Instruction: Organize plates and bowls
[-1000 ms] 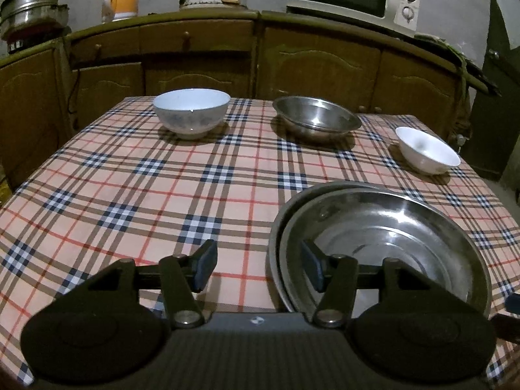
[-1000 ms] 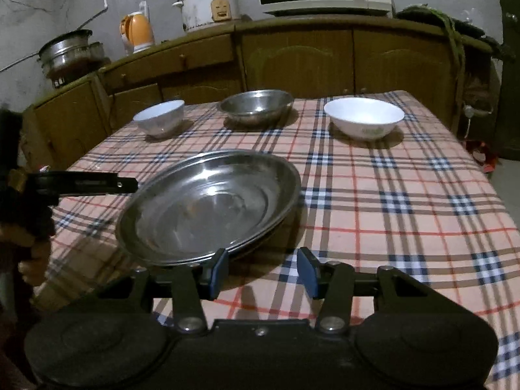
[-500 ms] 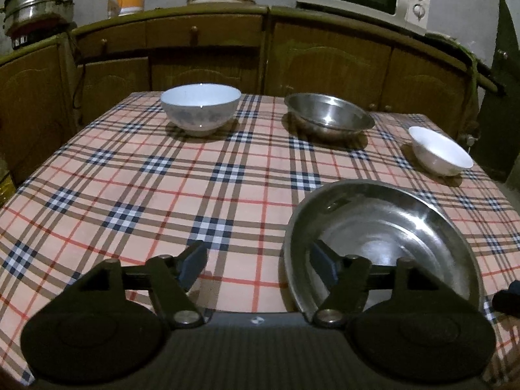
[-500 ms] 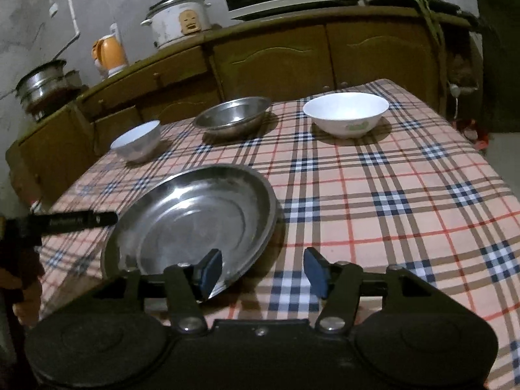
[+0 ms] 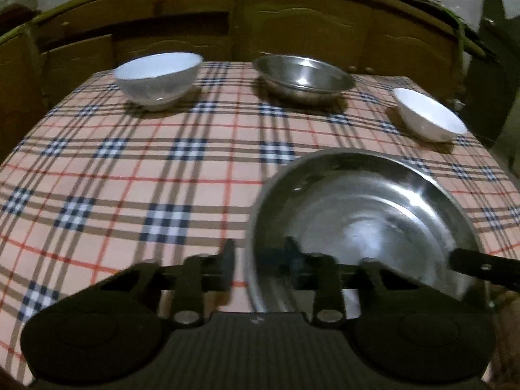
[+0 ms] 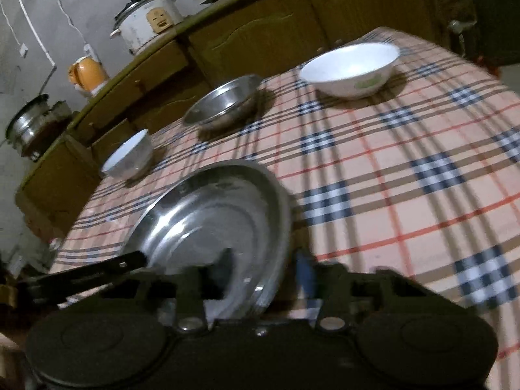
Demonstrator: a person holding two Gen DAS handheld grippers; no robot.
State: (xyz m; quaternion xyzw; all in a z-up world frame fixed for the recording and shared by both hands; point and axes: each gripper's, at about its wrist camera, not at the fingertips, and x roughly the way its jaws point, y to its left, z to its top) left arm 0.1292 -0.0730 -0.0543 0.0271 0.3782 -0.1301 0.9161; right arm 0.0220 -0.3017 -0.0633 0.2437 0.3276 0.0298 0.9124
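A wide, shallow steel plate lies low and right of centre in the left view. Across the upper frame stand a white bowl at left, a steel bowl centre, and a smaller white bowl right, all upright and well apart.

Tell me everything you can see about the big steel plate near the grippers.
The steel plate is wide, round and shallow, shiny metal with a raised rim and a flat, reflective middle. It sits at the near part of the checked tablecloth, apart from the three bowls behind it. The left gripper straddles its near left rim, the right gripper its right rim; both jaws have just been closing on it. Whether the pads already press is unclear.
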